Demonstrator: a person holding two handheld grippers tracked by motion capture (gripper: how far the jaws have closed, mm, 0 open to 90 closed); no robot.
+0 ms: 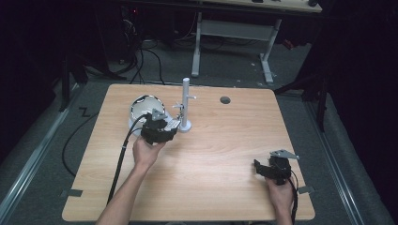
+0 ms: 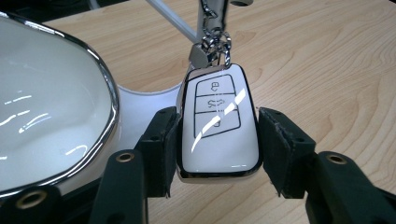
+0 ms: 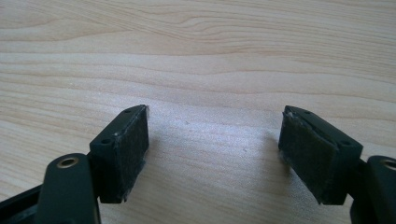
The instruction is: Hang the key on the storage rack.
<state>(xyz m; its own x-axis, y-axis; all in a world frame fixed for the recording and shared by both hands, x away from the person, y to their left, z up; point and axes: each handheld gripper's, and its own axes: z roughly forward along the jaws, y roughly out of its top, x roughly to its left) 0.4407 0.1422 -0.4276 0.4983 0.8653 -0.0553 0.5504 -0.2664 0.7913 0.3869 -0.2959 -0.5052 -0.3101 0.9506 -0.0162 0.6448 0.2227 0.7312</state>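
A white car key fob (image 2: 219, 126) with three button outlines sits between the jaws of my left gripper (image 2: 217, 140), which is shut on its two sides. A metal chain (image 2: 214, 42) runs from the fob's top up to a white peg stand (image 1: 186, 105). In the high view my left gripper (image 1: 162, 126) is right beside the stand's base, holding the fob (image 1: 172, 123). My right gripper (image 1: 258, 165) rests near the table's front right with its jaws wide open. Only bare wood lies between them in the right gripper view (image 3: 215, 140).
A white bowl with a chrome rim (image 1: 143, 108) stands just left of the stand, close to my left jaw (image 2: 46, 116). The wooden table (image 1: 220, 140) has a round cable hole (image 1: 225, 100) at the back. Another desk and cables are on the floor beyond.
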